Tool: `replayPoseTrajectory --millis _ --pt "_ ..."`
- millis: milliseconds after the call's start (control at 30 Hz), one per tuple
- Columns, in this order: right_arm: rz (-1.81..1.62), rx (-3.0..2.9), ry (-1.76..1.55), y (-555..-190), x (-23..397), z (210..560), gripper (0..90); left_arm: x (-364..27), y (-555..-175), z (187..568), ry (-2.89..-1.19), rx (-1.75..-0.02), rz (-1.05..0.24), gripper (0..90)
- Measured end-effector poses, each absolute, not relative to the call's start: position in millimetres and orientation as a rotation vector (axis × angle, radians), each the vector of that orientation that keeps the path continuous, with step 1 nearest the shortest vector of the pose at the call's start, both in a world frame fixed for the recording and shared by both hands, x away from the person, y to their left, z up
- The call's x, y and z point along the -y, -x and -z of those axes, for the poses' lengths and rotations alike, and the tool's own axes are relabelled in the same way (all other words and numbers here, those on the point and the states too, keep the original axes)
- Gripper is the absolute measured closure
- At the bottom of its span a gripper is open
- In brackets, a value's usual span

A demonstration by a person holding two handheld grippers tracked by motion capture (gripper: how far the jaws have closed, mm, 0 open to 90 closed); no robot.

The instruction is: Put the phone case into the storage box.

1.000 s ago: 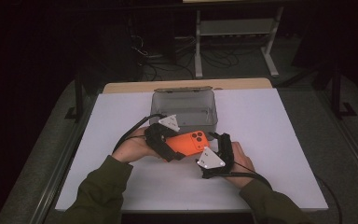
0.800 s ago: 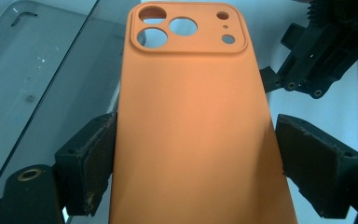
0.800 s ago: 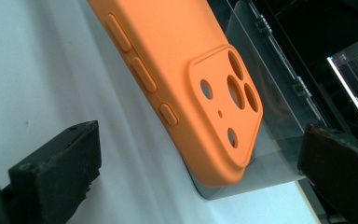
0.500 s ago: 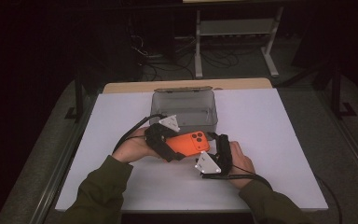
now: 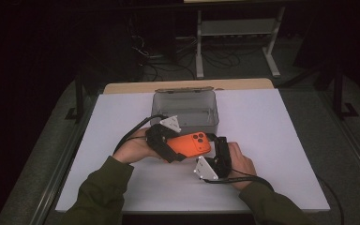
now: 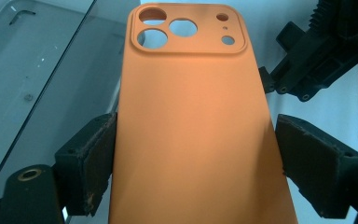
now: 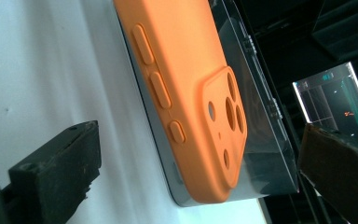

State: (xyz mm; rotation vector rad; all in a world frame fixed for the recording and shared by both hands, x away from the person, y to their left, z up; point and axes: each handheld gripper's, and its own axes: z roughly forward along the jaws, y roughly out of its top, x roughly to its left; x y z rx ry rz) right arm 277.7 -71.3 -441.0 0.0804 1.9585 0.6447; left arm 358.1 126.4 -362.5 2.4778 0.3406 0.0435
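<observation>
Left gripper [image 5: 178, 151] grasping the orange phone case [image 5: 192, 144] above the counter [image 5: 272, 140].
The left gripper is clamping the case by its long edges, just in front of the grey box [image 5: 186, 110]. The right gripper [image 5: 217, 150] is standing released, its jaws spread wide around the case's camera end.

One orange phone case [image 5: 191, 143], one clear box [image 5: 185, 110], two grippers — left [image 5: 165, 140], right [image 5: 215, 157] — one table [image 5: 272, 126].
</observation>
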Motion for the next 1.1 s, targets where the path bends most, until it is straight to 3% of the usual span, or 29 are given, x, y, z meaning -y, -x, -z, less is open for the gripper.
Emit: replayPoseTrajectory --millis 1100 --pt "-0.565 -1.860 0.030 -268.8 53.1 439.9 0.0 -130.3 -359.4 358.6 -2.459 -0.364 -0.056 15.7"
